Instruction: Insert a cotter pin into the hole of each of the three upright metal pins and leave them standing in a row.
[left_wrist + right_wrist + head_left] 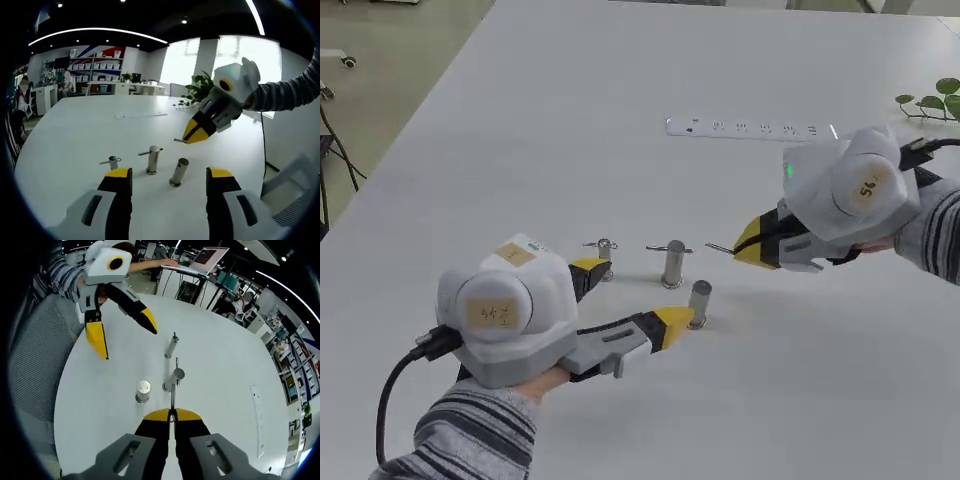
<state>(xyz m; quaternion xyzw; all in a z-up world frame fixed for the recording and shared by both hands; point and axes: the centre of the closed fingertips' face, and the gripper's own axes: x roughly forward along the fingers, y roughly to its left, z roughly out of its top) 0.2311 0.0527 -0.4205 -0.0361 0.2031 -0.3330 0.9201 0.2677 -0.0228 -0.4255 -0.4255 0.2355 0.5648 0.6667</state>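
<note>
You have three metal pins standing on the white table (570, 120). The far-left pin (605, 258) and the middle pin (673, 265) each carry a cotter pin through the top. The bare pin (700, 300) stands at 4 o'clock from the middle one, a little out of the line.

The cotter pins are three as well: two inserted, and the third cotter pin (720, 247) pinched between the pressed-together jaws of your right gripper (752, 243). It is at about 1 o'clock from the bare pin and apart from it.

Your left gripper (632, 295) has its jaws spread wide. One yellow tip is touching or just beside the bare pin; I cannot tell which.

One power strip (750, 128) lies at 12 o'clock from the pins and one plant (932, 100) at 2 o'clock. Around is an office with shelves (95, 65) and bright windows (245, 55).
</note>
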